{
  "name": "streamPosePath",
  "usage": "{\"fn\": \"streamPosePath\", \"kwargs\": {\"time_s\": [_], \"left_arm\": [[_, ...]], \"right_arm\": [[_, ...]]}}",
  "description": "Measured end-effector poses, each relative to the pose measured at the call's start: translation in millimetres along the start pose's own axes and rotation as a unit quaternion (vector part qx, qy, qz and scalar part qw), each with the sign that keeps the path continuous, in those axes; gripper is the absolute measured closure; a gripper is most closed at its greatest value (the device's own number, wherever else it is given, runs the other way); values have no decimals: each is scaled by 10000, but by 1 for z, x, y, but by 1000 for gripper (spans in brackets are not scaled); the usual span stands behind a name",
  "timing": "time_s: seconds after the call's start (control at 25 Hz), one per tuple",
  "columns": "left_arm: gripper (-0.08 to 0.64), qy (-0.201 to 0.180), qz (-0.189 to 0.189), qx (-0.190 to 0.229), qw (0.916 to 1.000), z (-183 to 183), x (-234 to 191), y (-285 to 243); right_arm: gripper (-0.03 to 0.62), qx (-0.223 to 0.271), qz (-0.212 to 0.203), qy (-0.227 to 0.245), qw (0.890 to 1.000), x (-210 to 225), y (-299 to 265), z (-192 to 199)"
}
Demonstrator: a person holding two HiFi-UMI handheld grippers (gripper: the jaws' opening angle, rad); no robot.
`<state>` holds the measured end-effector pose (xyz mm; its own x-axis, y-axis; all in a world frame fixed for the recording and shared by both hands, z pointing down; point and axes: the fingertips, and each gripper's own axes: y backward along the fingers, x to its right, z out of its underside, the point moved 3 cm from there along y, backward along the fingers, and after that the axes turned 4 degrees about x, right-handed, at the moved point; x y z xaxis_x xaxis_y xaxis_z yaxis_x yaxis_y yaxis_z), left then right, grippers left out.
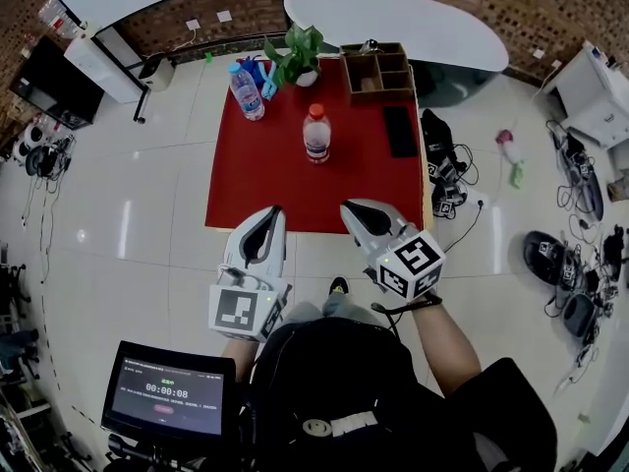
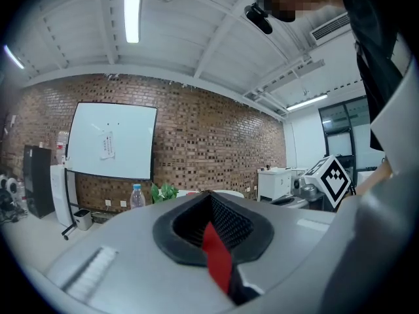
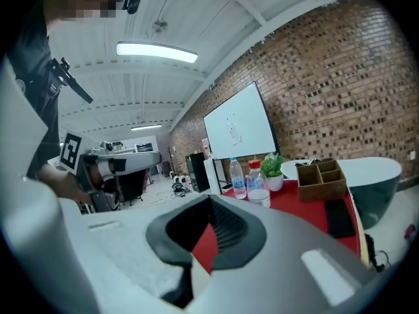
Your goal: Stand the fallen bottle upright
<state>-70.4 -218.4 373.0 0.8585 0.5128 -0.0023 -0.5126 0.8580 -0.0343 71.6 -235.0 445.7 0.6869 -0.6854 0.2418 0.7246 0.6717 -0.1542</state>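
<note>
A clear bottle with a red cap (image 1: 316,134) stands upright near the middle of the red table (image 1: 256,185). It shows again in the right gripper view (image 3: 258,184). A second bottle with a blue cap (image 1: 246,91) stands upright at the table's far left (image 3: 237,177) (image 2: 136,196). My left gripper (image 1: 276,210) and right gripper (image 1: 346,206) hover side by side over the table's near edge. Both are shut with nothing between their jaws, well short of either bottle.
A potted plant (image 1: 298,55) and a wooden organiser (image 1: 378,70) stand along the table's far edge, with a flat black object (image 1: 398,131) at its right side. A white curved table (image 1: 393,13) lies behind. Cables and gear (image 1: 442,170) litter the floor on the right.
</note>
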Motion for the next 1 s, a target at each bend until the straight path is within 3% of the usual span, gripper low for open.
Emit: {"fn": "streamPosePath", "kwargs": {"time_s": [0.24,0.48,0.8,1.0], "left_arm": [[560,-101,90,-110,9998,0,10,14],[560,-6,102,-56,9999,5,21,64],[560,-34,25,213,9998,-7,41,195],[560,-15,90,353,9993,-7,65,261]], "right_arm": [[589,72,-159,-253,9995,-30,12,3],[589,-6,-327,-402,9987,-90,18,23],[589,-131,-644,10,9978,-232,56,47],[589,64,-528,132,9985,-290,94,51]]}}
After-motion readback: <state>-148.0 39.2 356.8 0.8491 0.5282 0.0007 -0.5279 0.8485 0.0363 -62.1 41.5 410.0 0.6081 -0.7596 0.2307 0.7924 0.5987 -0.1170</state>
